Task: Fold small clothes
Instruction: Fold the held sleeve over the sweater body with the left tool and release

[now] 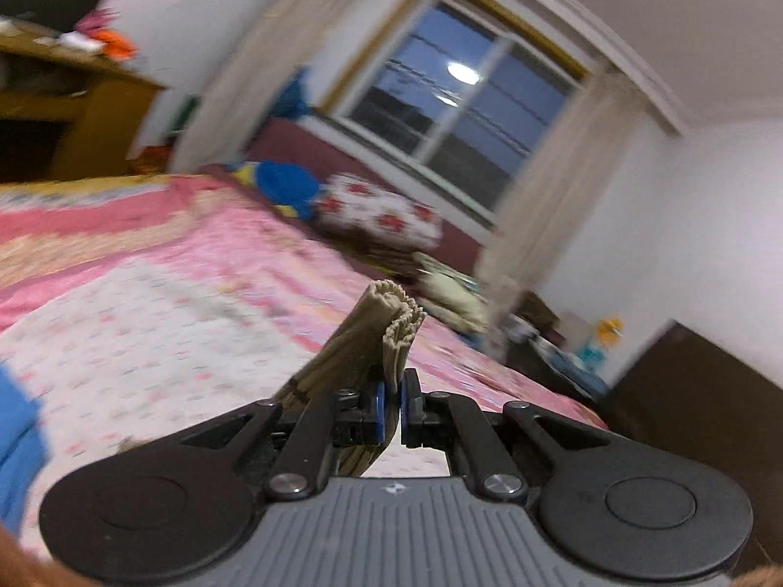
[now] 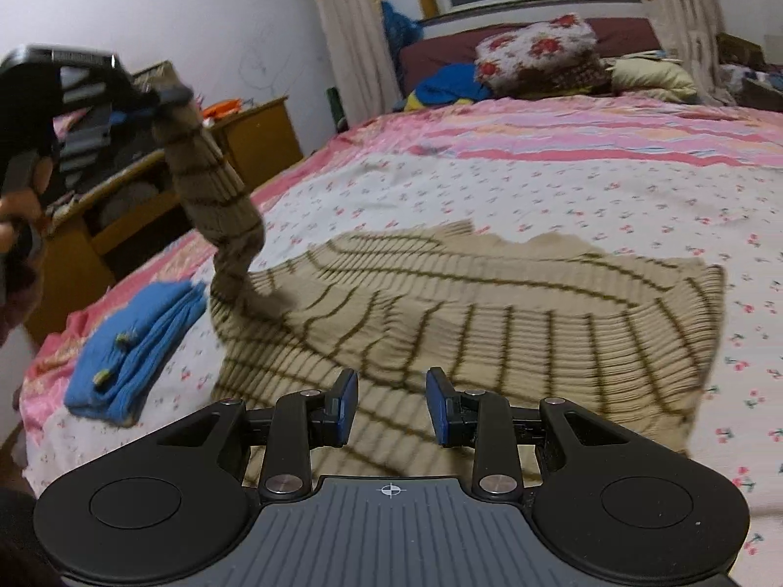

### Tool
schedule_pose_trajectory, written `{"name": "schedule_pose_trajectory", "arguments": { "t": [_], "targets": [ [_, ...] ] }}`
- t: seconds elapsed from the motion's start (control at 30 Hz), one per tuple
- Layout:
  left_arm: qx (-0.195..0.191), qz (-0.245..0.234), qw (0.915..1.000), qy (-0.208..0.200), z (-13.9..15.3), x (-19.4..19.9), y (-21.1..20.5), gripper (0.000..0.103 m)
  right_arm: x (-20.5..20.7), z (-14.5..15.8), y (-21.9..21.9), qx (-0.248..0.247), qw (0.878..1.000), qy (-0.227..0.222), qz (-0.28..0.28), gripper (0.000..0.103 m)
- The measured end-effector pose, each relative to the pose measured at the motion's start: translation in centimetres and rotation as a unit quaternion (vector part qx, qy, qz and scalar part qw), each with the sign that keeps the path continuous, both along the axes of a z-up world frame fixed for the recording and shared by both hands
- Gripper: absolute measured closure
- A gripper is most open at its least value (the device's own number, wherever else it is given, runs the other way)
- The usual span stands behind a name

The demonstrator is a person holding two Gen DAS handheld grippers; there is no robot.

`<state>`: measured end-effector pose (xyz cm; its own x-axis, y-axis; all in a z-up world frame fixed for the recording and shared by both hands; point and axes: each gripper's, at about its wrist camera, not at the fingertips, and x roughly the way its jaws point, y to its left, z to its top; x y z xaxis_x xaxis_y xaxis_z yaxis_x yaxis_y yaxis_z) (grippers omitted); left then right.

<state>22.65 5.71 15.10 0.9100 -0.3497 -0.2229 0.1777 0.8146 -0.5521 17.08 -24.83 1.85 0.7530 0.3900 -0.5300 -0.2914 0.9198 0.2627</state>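
1. Hovering low, right gripper (image 2: pixel 391 403) has its jaws apart and empty over the near hem of the striped sweater (image 2: pixel 489 323), probably ready to pin or pinch that edge.
2. Sweater body lies spread flat on the floral bedspread (image 2: pixel 611 186), giving a flat base for folding.
3. Left gripper (image 1: pixel 390 408) is clamped on the sleeve cuff (image 1: pixel 396 323), held high, likely to swing it across the body.
4. Folded blue garment (image 2: pixel 137 342) lies beside the sweater, looks finished.
5. Pillows (image 2: pixel 536 46) at the bed's far end.

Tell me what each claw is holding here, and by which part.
The left claw is shut on the beige striped sweater, pinching the cuff end of one sleeve and lifting it off the bed. The right claw is open above the sweater, holding nothing.
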Motion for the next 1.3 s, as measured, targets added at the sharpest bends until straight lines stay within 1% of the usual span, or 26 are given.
{"name": "schedule_pose_trajectory", "arguments": {
  "t": [0.1,0.2,0.3,0.33,0.37,0.4,0.43,0.47,0.5,0.6,0.7,0.77,0.83,0.97,1.07,1.13,1.23,1.3],
  "targets": [
    [0.011,-0.058,0.9982,-0.009,1.2,0.9,-2.9,0.092,0.3,0.3,-1.3,0.015,1.000,-0.002,-0.008,0.072],
    [0.022,-0.122,0.9923,0.000,1.1,1.9,-6.7,0.092,0.4,0.5,-2.2,0.020,1.000,-0.005,-0.017,0.072],
    [0.038,-0.182,0.9823,0.019,-0.3,2.3,-10.3,0.092,0.4,0.7,-3.3,0.025,0.999,-0.005,-0.033,0.072],
    [0.042,-0.206,0.9771,0.031,-1.1,2.4,-11.4,0.092,0.4,0.7,-3.6,0.027,0.999,-0.004,-0.039,0.072],
    [0.050,-0.225,0.9719,0.046,-2.0,2.3,-12.3,0.090,0.6,0.6,-4.1,0.030,0.999,-0.002,-0.045,0.072],
    [0.060,-0.233,0.9688,0.058,-2.7,2.2,-12.9,0.087,0.7,0.5,-4.7,0.034,0.998,0.002,-0.052,0.072],
    [0.073,-0.233,0.9669,0.075,-3.5,2.2,-13.2,0.084,0.8,0.4,-5.1,0.038,0.998,0.006,-0.059,0.072],
    [0.081,-0.227,0.9670,0.084,-4.0,2.0,-13.1,0.083,1.0,0.2,-5.4,0.042,0.997,0.011,-0.064,0.071],
    [0.084,-0.220,0.9680,0.087,-4.3,1.7,-12.7,0.081,1.2,0.0,-5.8,0.046,0.996,0.018,-0.067,0.070],
    [0.079,-0.186,0.9747,0.096,-5.2,0.5,-9.5,0.070,1.6,-0.7,-6.7,0.062,0.994,0.039,-0.078,0.070],
    [0.083,-0.148,0.9797,0.105,-6.5,-0.5,-5.5,0.068,2.0,-1.6,-7.5,0.078,0.991,0.057,-0.087,0.070],
    [0.090,-0.126,0.9811,0.116,-7.6,-1.2,-3.1,0.067,2.3,-2.1,-7.8,0.093,0.989,0.070,-0.092,0.070],
    [0.102,-0.103,0.9817,0.123,-9.2,-1.2,-1.5,0.067,2.7,-2.6,-8.1,0.110,0.986,0.080,-0.097,0.070],
    [0.122,-0.074,0.9797,0.141,-12.3,-1.6,1.0,0.067,3.4,-2.9,-7.9,0.114,0.984,0.080,-0.112,0.070],
    [0.136,-0.063,0.9775,0.149,-14.0,-1.4,1.7,0.066,4.1,-3.2,-7.9,0.128,0.980,0.087,-0.124,0.065],
    [0.153,-0.047,0.9758,0.149,-14.6,-1.3,1.8,0.066,4.6,-3.3,-7.8,0.140,0.977,0.091,-0.134,0.063],
    [0.168,-0.037,0.9734,0.151,-15.3,-1.2,1.9,0.066,5.1,-3.2,-7.6,0.154,0.973,0.088,-0.145,0.064],
    [0.179,-0.042,0.9720,0.146,-15.5,-1.3,1.8,0.066,5.5,-3.3,-7.7,0.164,0.969,0.093,-0.158,0.064]
  ]
}}
